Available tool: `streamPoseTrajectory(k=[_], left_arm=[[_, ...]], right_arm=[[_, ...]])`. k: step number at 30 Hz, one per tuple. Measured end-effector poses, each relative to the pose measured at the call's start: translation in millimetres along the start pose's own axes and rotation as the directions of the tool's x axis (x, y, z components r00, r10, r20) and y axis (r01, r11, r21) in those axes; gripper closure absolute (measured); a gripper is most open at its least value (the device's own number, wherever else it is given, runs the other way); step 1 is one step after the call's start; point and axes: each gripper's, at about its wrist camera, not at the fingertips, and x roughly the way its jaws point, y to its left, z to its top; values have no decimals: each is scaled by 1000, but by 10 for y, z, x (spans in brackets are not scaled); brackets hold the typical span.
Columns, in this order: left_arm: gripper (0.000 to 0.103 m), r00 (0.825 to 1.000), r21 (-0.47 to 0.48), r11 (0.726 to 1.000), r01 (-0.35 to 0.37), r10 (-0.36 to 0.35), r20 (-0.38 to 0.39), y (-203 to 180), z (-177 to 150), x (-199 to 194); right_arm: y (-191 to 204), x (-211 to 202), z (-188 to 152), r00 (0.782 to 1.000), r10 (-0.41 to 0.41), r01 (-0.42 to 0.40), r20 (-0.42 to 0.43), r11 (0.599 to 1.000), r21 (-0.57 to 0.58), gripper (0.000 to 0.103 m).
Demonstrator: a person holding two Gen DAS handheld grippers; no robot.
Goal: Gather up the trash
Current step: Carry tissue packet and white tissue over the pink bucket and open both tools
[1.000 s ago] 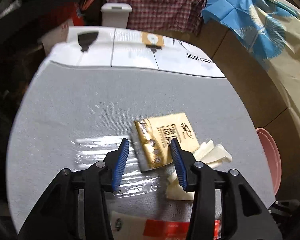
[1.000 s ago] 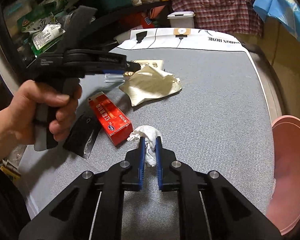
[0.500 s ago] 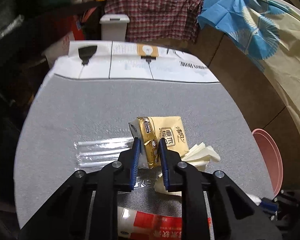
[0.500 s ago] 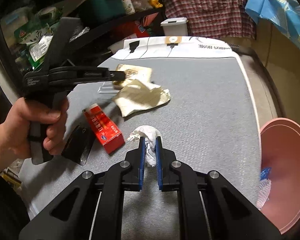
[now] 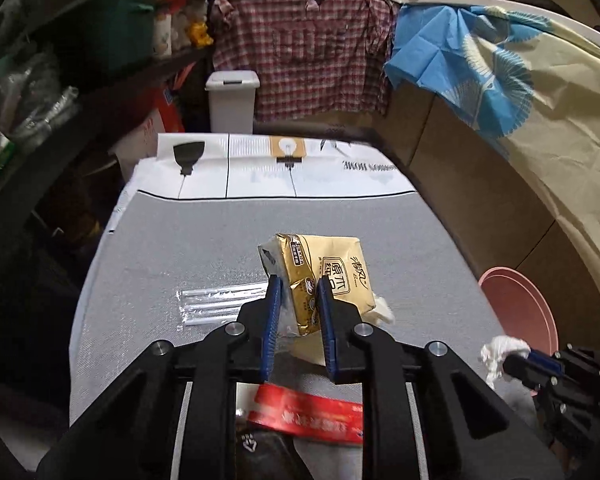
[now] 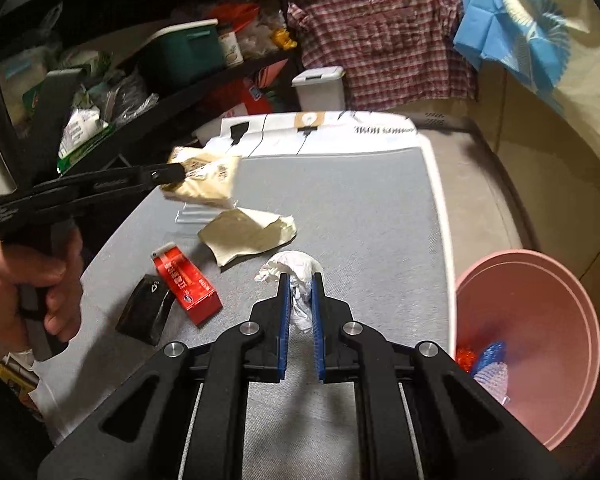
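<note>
The carton (image 6: 188, 282) lay on the table (image 6: 360, 208), left of the napkin (image 6: 248, 236); the basin (image 6: 540, 332) stood right of the table.

Gold tissue pack (image 5: 324, 280) is hanging tilted at frame centre; white wad (image 6: 300, 280) is sitting lower centre — pink bin (image 6: 540, 320) at right, holding scraps.

Pink bin (image 6: 540, 320) cut by frame edge; its contents indistinct.

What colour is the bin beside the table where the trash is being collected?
Pink. The bin shows best in the right wrist view.
</note>
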Motion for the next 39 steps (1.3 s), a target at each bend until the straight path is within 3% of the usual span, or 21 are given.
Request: streamPoseTrajectory(k=[21,31,39], left_arm=[[84,998,-8,1000,10,-10,63,-457,-345,-749],[84,996,12,999,35,-36,84,-619,-368,-900],[84,994,22,998,52,-54,95,-705,-336,-946]], right_arm=[[-289,-956,250,978,-93,81,187,994,72,93],[-378,-1507,429,964,-120,110,237,992,54,93],[-776,-1634,299,946,-214,200,243,976,85,92]])
